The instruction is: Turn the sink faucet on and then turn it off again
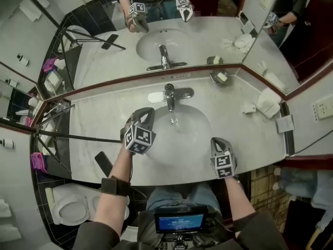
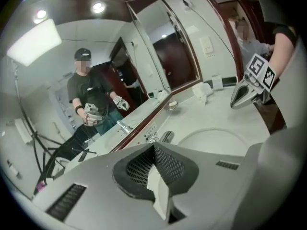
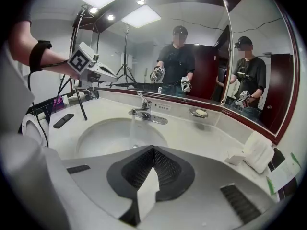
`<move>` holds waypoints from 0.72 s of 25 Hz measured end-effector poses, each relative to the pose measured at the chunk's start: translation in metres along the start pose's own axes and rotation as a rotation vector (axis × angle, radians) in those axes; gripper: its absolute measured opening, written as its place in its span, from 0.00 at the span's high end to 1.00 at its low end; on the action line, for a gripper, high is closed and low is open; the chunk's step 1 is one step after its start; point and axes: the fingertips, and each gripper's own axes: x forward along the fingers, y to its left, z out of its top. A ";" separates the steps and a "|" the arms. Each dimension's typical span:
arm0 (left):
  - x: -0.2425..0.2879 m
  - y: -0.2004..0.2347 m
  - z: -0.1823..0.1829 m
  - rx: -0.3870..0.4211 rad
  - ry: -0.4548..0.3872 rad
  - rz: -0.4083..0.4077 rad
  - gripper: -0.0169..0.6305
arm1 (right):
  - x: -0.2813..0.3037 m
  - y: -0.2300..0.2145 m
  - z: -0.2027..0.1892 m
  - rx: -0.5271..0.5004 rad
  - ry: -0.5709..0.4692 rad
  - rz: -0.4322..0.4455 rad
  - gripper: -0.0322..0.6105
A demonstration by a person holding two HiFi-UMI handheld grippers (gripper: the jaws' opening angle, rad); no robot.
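A: Faucet (image 1: pixel 170 95) count?

B: One, at the back rim of the single basin (image 1: pixel 200 139), with water (image 3: pixel 133 128) running into the bowl.

A: Anything else?

B: One soap dish (image 1: pixel 220 77) holding one soap bar. Two grippers over the basin's near side, left gripper (image 1: pixel 147 111) and right gripper (image 1: pixel 217 140), both clenched on nothing.

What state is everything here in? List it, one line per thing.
Faucet: on, water running.
Sink: catching the stream.
Left tongs: shut, empty.
Right tongs: shut, empty.
Soap dish: soap in it.
Towel: folded, lying on the counter.
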 end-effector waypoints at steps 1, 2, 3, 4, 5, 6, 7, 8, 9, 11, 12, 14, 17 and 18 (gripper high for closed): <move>-0.011 -0.001 -0.005 -0.046 -0.002 0.006 0.97 | 0.000 -0.001 0.003 -0.001 -0.003 0.001 0.92; -0.021 -0.002 -0.010 -0.091 -0.004 0.014 0.97 | 0.000 -0.003 0.007 -0.003 -0.007 0.001 0.92; -0.031 -0.002 -0.014 -0.135 -0.006 0.023 0.97 | 0.001 -0.005 0.011 -0.004 -0.012 0.002 0.92; -0.040 -0.002 -0.017 -0.175 -0.009 0.033 0.97 | 0.003 -0.007 0.015 -0.004 -0.017 0.002 0.92; -0.049 -0.002 -0.020 -0.207 -0.011 0.043 0.97 | 0.004 -0.009 0.020 -0.001 -0.023 0.003 0.92; -0.058 -0.002 -0.022 -0.230 -0.014 0.052 0.97 | 0.005 -0.011 0.024 0.002 -0.028 0.004 0.92; -0.066 -0.002 -0.024 -0.249 -0.015 0.061 0.97 | 0.006 -0.013 0.028 0.006 -0.033 0.006 0.92; -0.073 -0.003 -0.027 -0.271 -0.017 0.070 0.97 | 0.007 -0.015 0.031 0.010 -0.038 0.008 0.92; -0.080 -0.003 -0.031 -0.298 -0.020 0.079 0.97 | 0.008 -0.017 0.033 0.012 -0.042 0.009 0.92; -0.092 -0.004 -0.041 -0.361 -0.027 0.099 0.97 | 0.009 -0.022 0.036 0.014 -0.047 0.006 0.92; -0.097 -0.004 -0.047 -0.394 -0.030 0.109 0.97 | 0.008 -0.025 0.037 0.015 -0.047 0.003 0.92; -0.107 -0.003 -0.058 -0.461 -0.037 0.129 0.97 | 0.008 -0.032 0.035 0.008 -0.043 -0.008 0.92; -0.119 -0.005 -0.069 -0.516 -0.046 0.145 0.97 | 0.005 -0.040 0.032 0.003 -0.039 -0.021 0.92; -0.121 -0.007 -0.072 -0.519 -0.045 0.147 0.97 | 0.004 -0.041 0.031 0.004 -0.038 -0.024 0.92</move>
